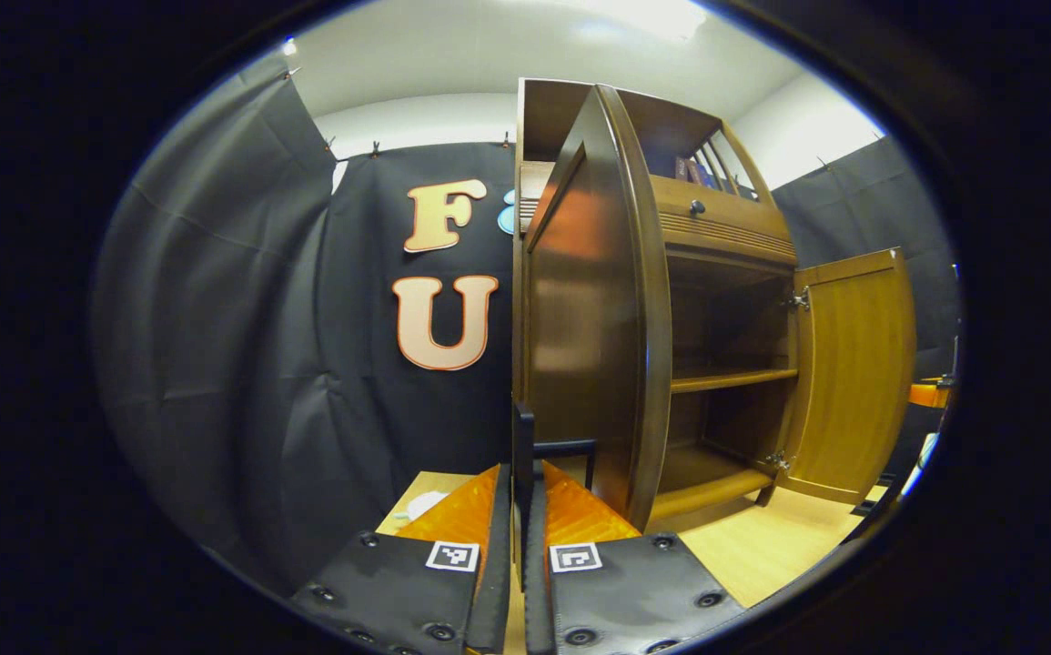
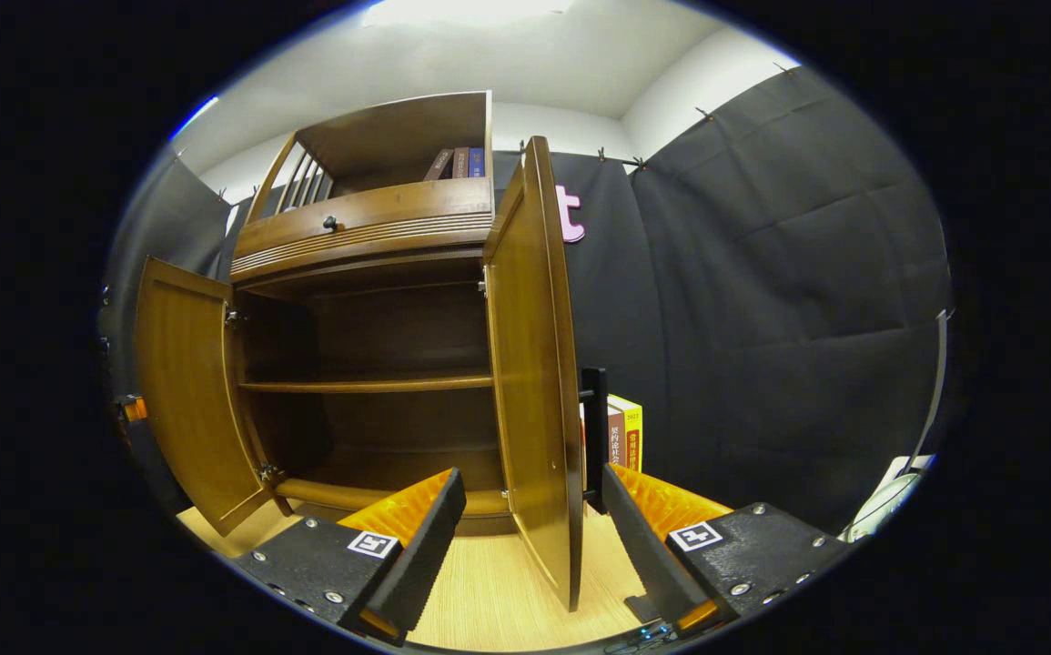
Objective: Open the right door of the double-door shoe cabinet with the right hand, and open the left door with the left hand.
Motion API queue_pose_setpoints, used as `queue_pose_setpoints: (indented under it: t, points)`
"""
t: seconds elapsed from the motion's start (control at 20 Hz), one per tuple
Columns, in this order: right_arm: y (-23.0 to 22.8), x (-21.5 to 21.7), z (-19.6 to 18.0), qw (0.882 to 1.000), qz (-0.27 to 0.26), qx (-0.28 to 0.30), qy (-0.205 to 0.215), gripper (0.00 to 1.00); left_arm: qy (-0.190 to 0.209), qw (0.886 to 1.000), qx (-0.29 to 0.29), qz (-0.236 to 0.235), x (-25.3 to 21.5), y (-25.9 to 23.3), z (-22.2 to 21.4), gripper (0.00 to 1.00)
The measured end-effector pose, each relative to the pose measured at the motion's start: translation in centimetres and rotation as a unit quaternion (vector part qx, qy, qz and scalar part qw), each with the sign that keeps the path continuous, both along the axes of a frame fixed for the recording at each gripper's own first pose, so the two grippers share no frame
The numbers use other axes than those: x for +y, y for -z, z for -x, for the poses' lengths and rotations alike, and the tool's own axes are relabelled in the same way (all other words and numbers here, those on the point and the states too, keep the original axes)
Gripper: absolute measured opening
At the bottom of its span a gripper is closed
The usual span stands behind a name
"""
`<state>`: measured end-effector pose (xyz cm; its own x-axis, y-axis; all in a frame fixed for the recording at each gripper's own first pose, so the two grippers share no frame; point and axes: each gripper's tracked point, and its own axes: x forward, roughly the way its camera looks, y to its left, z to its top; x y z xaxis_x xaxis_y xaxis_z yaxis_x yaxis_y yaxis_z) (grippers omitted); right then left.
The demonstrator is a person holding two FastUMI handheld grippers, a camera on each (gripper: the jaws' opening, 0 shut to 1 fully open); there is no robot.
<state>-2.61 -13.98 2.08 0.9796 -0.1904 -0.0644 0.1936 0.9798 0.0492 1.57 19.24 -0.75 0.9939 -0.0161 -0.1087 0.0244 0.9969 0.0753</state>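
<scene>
Both doors of the shoe cabinet (image 2: 370,300) are standing open: the left gripper (image 1: 522,509) is clamping the left door's (image 1: 593,300) black handle (image 1: 566,448) at lower centre, while the right gripper (image 2: 525,537) is straddling the right door (image 2: 530,364), fingers spread. These rigid, glossy wooden panels are likely swinging easily; handles offer the surest hold.

A staged booth: black cloth walls (image 2: 762,300) pinned up around a wooden shoe cabinet (image 2: 370,236) on a light floor (image 2: 489,591).
</scene>
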Motion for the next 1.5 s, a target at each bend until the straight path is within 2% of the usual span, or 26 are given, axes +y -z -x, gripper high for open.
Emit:
queue_pose_setpoints:
  t: [0.1, 0.25, 0.4, 0.5, 0.65, 0.7, 0.8, 0.9, 0.95, 1.0, 1.05, 1.15, 1.2, 1.25, 1.3, 1.35, 1.4, 1.45, 1.5]
  points:
    - [0.1, 0.0, 0.0, 1.000, -0.002, 0.005, -0.001, 0.93, 0.030, 1.000, 0.005, -0.006, 1.6, -0.1, 0.1, 0.14]
    - [-0.2, -0.2, -0.3, 1.000, 0.000, 0.002, 0.002, 0.93, 0.046, 0.999, 0.019, 0.012, 4.1, -0.1, -0.3, 0.14]
    - [-0.2, -0.2, -0.7, 1.000, -0.001, 0.010, -0.006, 0.93, 0.075, 0.997, 0.011, 0.009, 4.0, -0.4, -0.3, 0.15]
    - [0.3, -0.9, -0.8, 1.000, -0.001, 0.024, -0.002, 0.93, 0.077, 0.997, 0.006, 0.020, 4.4, -0.4, -0.2, 0.15]
    - [-0.3, -0.9, -0.7, 1.000, -0.018, 0.018, -0.005, 0.93, 0.040, 0.998, 0.005, 0.041, 5.4, -0.1, 1.8, 0.15]
    - [-0.3, -0.9, -0.6, 1.000, -0.017, 0.015, -0.004, 0.93, 0.021, 0.999, 0.002, 0.041, 5.6, 0.0, 2.9, 0.10]
    - [0.0, -1.2, -0.6, 1.000, -0.004, 0.022, -0.005, 0.93, -0.014, 0.999, 0.006, 0.050, 5.5, 0.2, 5.1, 0.12]
    - [0.3, -1.7, -0.7, 1.000, -0.001, 0.029, -0.003, 0.93, -0.039, 0.998, 0.008, 0.054, 4.5, -0.3, 7.0, 0.05]
    - [0.3, -1.6, -0.8, 0.999, -0.009, 0.030, -0.009, 0.93, -0.045, 0.997, -0.002, 0.057, 3.6, -1.2, 7.6, 0.15]
    - [0.0, -1.6, -1.0, 0.999, -0.015, 0.027, -0.013, 0.99, -0.045, 0.997, -0.013, 0.061, 2.3, -2.2, 8.1, 0.15]
    - [-0.3, -1.6, -1.1, 0.999, -0.017, 0.024, -0.017, 0.93, -0.049, 0.996, -0.025, 0.070, 1.1, -3.1, 8.2, 0.15]
    - [-0.4, -1.7, -1.4, 1.000, -0.011, 0.020, -0.020, 0.93, -0.049, 0.994, -0.037, 0.088, -2.1, -3.6, 7.8, 0.14]
    - [-0.3, -1.5, -1.5, 0.999, -0.009, 0.020, -0.024, 0.93, -0.054, 0.994, -0.043, 0.087, -3.4, -3.6, 7.2, 0.14]
    - [0.0, -1.3, -1.6, 0.999, -0.008, 0.022, -0.028, 0.99, -0.064, 0.993, -0.048, 0.083, -4.3, -3.5, 6.4, 0.15]
    - [0.2, -0.9, -1.6, 0.999, -0.007, 0.024, -0.033, 0.93, -0.070, 0.993, -0.047, 0.077, -5.1, -3.1, 5.6, 0.18]
    - [0.5, -0.6, -1.6, 0.999, -0.006, 0.025, -0.037, 0.93, -0.084, 0.994, -0.048, 0.058, -5.6, -2.5, 5.1, 0.13]
    - [0.7, -0.3, -1.6, 0.999, -0.004, 0.024, -0.040, 0.93, -0.094, 0.993, -0.049, 0.042, -6.0, -2.2, 4.6, 0.31]
    - [0.9, 0.1, -1.5, 0.999, -0.004, 0.023, -0.043, 0.93, -0.092, 0.994, -0.043, 0.036, -7.1, -1.5, 3.7, 0.22]
    - [1.3, 0.6, -1.4, 0.999, -0.006, 0.024, -0.046, 0.93, -0.089, 0.995, -0.030, 0.035, -8.1, -0.7, 3.1, 0.29]
